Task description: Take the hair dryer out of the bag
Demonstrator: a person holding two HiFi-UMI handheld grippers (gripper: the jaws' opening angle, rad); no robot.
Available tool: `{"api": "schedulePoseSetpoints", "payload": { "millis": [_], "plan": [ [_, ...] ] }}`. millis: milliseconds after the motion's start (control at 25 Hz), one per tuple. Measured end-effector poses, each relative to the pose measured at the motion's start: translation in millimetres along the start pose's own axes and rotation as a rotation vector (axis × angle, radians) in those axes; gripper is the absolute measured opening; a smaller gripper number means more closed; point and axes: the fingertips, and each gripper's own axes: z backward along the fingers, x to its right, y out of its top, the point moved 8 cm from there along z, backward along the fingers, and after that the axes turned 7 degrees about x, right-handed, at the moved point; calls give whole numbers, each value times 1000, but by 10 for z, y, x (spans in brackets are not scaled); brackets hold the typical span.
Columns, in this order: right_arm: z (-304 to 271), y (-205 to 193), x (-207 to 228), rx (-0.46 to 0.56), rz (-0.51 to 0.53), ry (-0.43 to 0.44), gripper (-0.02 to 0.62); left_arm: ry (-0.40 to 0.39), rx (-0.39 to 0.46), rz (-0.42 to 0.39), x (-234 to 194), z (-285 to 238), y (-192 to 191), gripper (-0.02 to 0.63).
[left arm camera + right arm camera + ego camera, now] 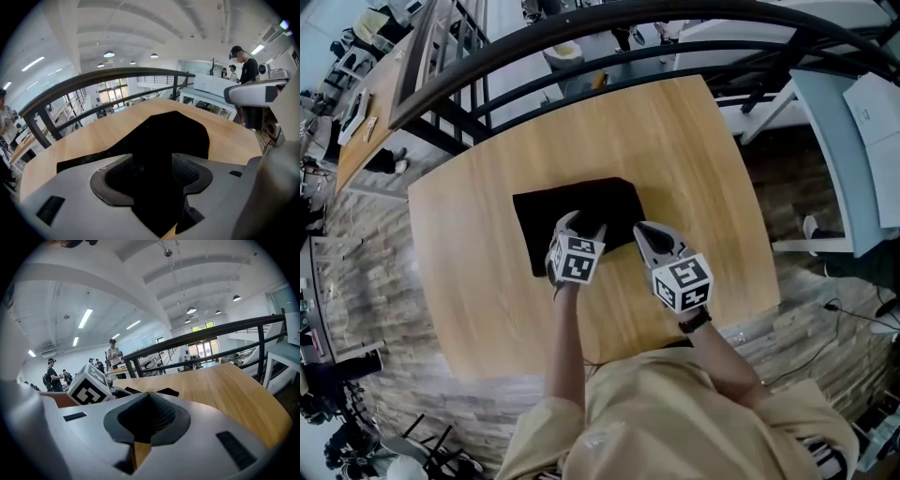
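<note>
A flat black bag (598, 204) lies in the middle of the round-cornered wooden table (694, 141). No hair dryer shows in any view. My left gripper (579, 228) hangs over the bag's near edge and points steeply down at it. In the left gripper view its jaws (152, 174) stand apart, with the black bag (176, 133) filling the gap below them; I cannot tell whether the pads touch the cloth. My right gripper (643, 232) is at the bag's near right corner, shut with nothing in it (149, 414). A corner of the bag (168, 392) shows beyond it.
A dark metal railing (581, 37) curves behind the table's far edge. A white desk (853, 141) stands to the right, across a strip of floor. The table has bare wood on all sides of the bag. Several people stand far off in the room.
</note>
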Motion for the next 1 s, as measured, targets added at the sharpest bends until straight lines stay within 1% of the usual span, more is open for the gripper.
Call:
{"api": "schedulePoseSetpoints", "payload": {
  "millis": [80, 160, 200, 240, 320, 400, 440, 480, 520, 560, 640, 720, 800, 840, 920, 1000],
  "plan": [
    [-9, -8, 32, 1, 2, -6, 15, -7, -49, 4, -40, -122, -59, 258],
    [20, -29, 73, 0, -2, -16, 15, 18, -94, -31, -43, -193, -94, 252],
    [36, -43, 98, -1, -6, -22, 15, 42, -105, -51, -43, -214, -95, 212],
    [49, -60, 123, -3, -10, -29, 15, 65, -109, -65, -44, -230, -90, 181],
    [69, -97, 168, -9, -17, -39, 15, 90, -109, -78, -35, -253, -79, 175],
    [83, -115, 196, -14, -20, -47, 15, 94, -108, -86, -16, -265, -67, 156],
    [86, -116, 202, -17, -20, -50, 15, 100, -99, -79, -17, -257, -59, 122],
    [89, -116, 205, -18, -20, -51, 15, 109, -80, -58, -30, -231, -53, 107],
    [94, -116, 208, -19, -20, -52, 15, 114, -53, -21, -53, -186, -49, 38],
    [101, -118, 213, -20, -18, -52, 15, 106, -18, 27, -81, -126, -46, 36],
    [121, -132, 240, -23, -13, -52, 15, 53, 58, 126, -139, 24, -52, 26],
    [131, -154, 306, -28, -5, -56, 15, -5, 109, 184, -208, 191, -98, 26],
    [98, -157, 419, -36, 10, -52, 15, -36, 130, 197, -301, 332, -155, 26],
    [58, -150, 478, -45, 26, -37, 15, -44, 136, 200, -352, 384, -176, 26],
    [-65, -133, 575, -75, 90, 22, 15, -51, 144, 208, -435, 458, -205, 26],
    [-225, -130, 631, -124, 200, 106, 15, -60, 153, 220, -483, 516, -219, 26]
  ]
}}
